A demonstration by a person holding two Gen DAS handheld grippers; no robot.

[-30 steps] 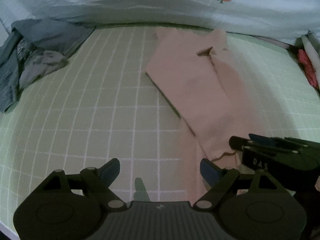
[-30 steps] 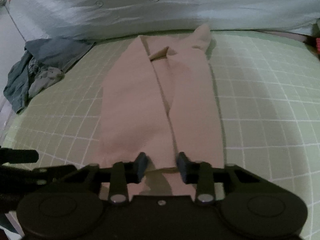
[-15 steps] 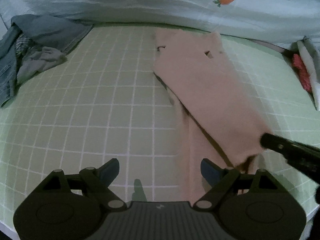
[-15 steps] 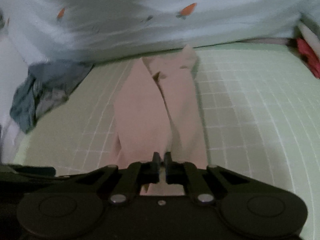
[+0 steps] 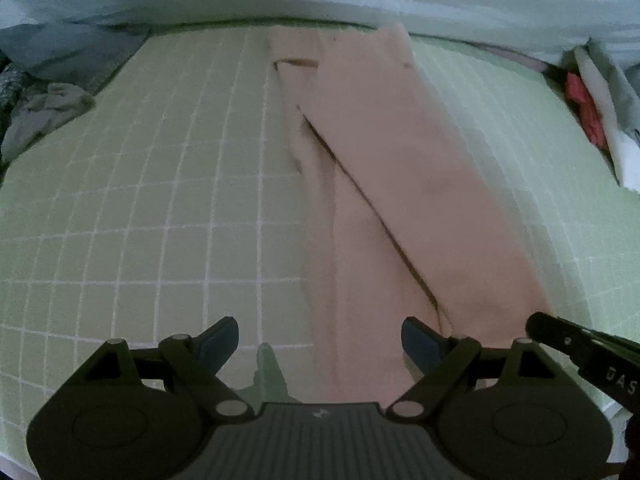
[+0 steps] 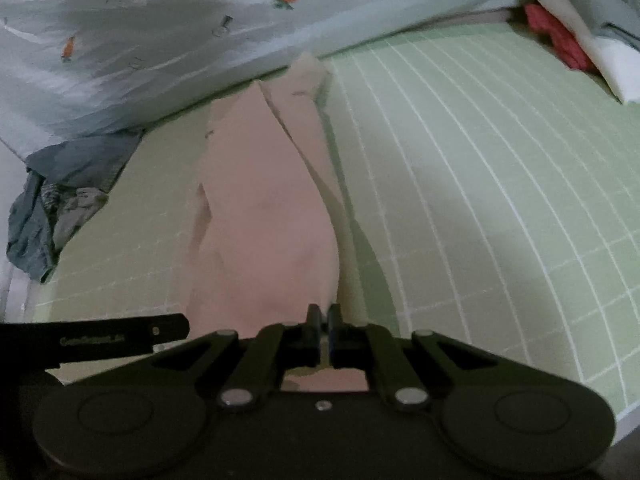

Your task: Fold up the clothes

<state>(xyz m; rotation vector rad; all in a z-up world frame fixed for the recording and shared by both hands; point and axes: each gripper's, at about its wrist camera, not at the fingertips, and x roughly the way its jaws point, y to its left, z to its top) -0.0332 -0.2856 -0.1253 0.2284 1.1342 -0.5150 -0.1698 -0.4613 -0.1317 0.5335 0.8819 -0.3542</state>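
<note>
- Since half a second earlier, the pink trousers (image 6: pixel 264 216) had shifted: the leg we held had swung further across its twin, and the left wrist view had dropped lower and closer to the cloth.
- A full second earlier, our right gripper (image 6: pixel 324 320) stood apart over the hem; here its fingers were pressed together on that hem, the cloth bulging up just ahead of them.
- Our left gripper (image 5: pixel 320 340) stood wide apart and held nothing, hovering over the near edge of the green gridded mat (image 5: pixel 160 200), with one trouser leg running between its fingers.
- The trousers lay lengthwise down the middle of the mat, waist toward the far edge by the carrot-print bedding (image 6: pixel 160 20), one leg overlapping the other at a slant.
- We judged the step to be laying one leg onto the other.
- Next, we judged, the held hem needed lining up with the lower hem before release.
- A heap of grey clothes (image 6: pixel 48 216) sat at the far left corner.
</note>
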